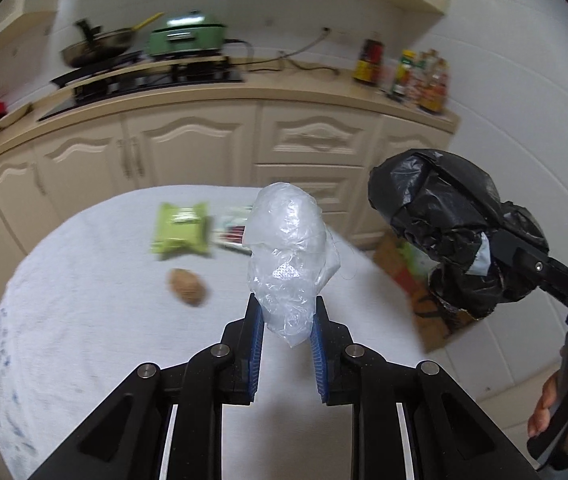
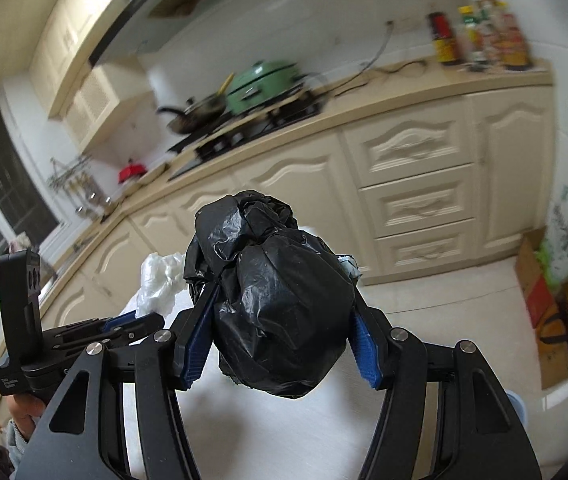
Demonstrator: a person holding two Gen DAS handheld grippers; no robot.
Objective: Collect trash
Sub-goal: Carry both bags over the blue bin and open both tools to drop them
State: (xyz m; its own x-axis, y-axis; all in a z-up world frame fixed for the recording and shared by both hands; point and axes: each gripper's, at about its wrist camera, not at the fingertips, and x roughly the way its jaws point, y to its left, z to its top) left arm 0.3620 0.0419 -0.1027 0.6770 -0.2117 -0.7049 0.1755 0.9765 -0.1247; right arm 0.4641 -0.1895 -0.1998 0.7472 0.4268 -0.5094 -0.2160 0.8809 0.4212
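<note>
My left gripper [image 1: 287,312] is shut on a crumpled clear plastic bag [image 1: 287,252] and holds it up above the white table [image 1: 84,320]. My right gripper [image 2: 280,308] is shut on a bunched black trash bag [image 2: 276,304], held in the air to the right of the table; it also shows in the left wrist view [image 1: 443,220]. The clear bag shows in the right wrist view [image 2: 160,280], to the left of the black bag. On the table lie a green snack packet [image 1: 182,230], a brown nut-like lump [image 1: 188,286] and a flat printed wrapper [image 1: 232,232].
Cream kitchen cabinets [image 1: 204,148] run behind the table, with a stove, a pan [image 1: 96,46] and a green cooker [image 1: 186,36] on the counter. Sauce bottles [image 1: 415,74] stand at the counter's right end. A cardboard box [image 1: 415,280] sits on the floor to the right.
</note>
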